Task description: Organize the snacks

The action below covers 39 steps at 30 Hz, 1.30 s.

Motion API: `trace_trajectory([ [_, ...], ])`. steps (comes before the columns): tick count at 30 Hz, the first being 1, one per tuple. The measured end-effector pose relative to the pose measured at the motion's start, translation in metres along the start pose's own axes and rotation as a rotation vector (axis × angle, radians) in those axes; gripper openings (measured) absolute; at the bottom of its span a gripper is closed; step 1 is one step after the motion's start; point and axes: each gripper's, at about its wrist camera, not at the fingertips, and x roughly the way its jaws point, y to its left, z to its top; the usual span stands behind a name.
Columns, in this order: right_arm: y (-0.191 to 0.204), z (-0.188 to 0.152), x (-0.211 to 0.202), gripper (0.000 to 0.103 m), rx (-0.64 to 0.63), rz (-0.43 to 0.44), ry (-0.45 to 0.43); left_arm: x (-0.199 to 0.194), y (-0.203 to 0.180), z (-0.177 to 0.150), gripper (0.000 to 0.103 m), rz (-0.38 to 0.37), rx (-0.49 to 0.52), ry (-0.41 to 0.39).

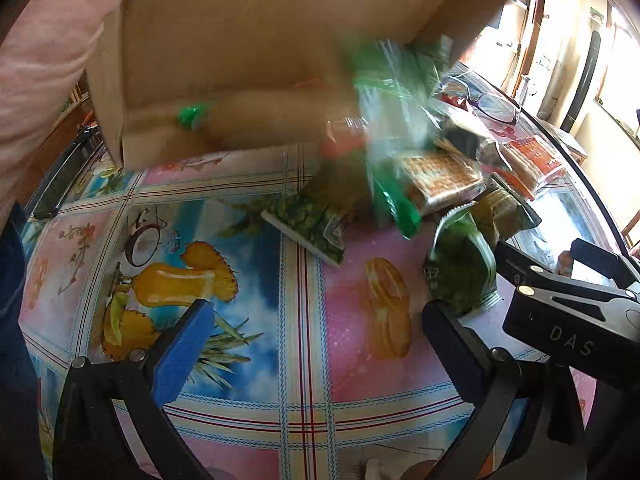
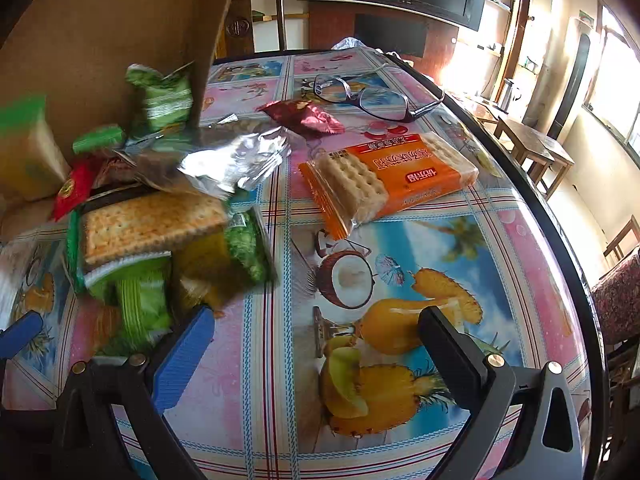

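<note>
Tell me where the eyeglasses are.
In the right wrist view, the eyeglasses lie folded open on the tablecloth's far side, just beyond the orange cracker pack.

At the upper centre of the left wrist view, the green snack packets (image 1: 384,92) spilling from the cardboard box (image 1: 248,40) are smeared by motion blur, so their print cannot be read, and the box itself is cut off by the top edge. In the right wrist view, the packets at the left, among them a green and yellow one (image 2: 24,148), are also blurred, and the cracker pack (image 2: 152,220) covers the packets under it. A 2nd hand-held gripper (image 2: 20,334) shows only a blue tip at the left edge.
</note>
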Motion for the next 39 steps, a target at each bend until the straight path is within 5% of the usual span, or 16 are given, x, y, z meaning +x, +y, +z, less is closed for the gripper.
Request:
trace_trajectory([
  [39, 0.0004, -0.0005, 0.0032, 0.102, 0.000, 0.000, 0.000, -0.0009, -0.0010, 0.0007, 0.103, 0.000, 0.000, 0.000],
])
